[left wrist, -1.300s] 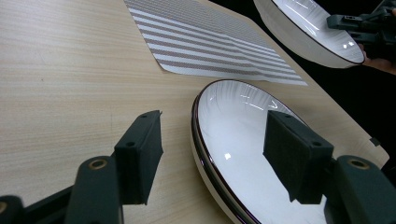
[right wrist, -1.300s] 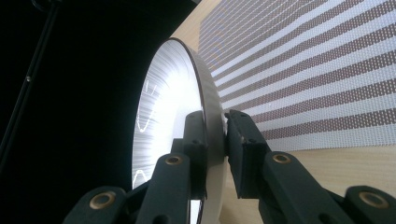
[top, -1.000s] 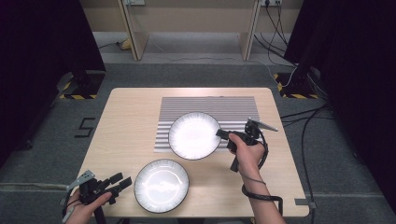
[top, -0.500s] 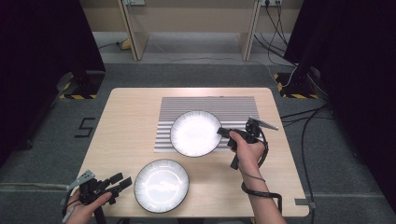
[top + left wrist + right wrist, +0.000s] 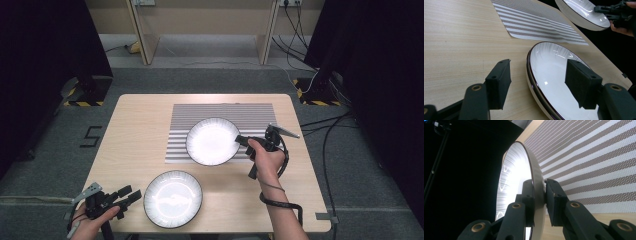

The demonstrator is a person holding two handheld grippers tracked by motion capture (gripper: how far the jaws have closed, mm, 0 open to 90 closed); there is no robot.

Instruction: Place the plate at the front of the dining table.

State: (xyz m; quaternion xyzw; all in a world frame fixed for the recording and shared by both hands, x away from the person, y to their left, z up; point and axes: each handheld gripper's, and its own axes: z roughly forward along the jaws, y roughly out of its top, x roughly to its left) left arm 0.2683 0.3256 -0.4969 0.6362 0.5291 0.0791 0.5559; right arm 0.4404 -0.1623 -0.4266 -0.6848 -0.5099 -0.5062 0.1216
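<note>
On striped mat (image 5: 222,131), far plate (image 5: 213,141) is pinched at its rim by right tongs (image 5: 242,141). Left tongs (image 5: 131,194) spread w/ near plate (image 5: 173,198) rim between, on tabletop (image 5: 140,130). Floor mark (image 5: 91,136) reads "5".

Light wood surface (image 5: 140,135) with a grey-and-white striped placemat (image 5: 225,111) lying flat toward the far side. Grey carpet floor (image 5: 50,150) all around, with a black "5"-looking mark (image 5: 90,136) just off the surface's left edge. Yellow-black hazard tape (image 5: 85,103) sits at the foot of the dark curtains on both sides. Loose black cables (image 5: 330,135) snake over the floor on the right, and pale wooden furniture legs (image 5: 141,35) stand at the back.
</note>
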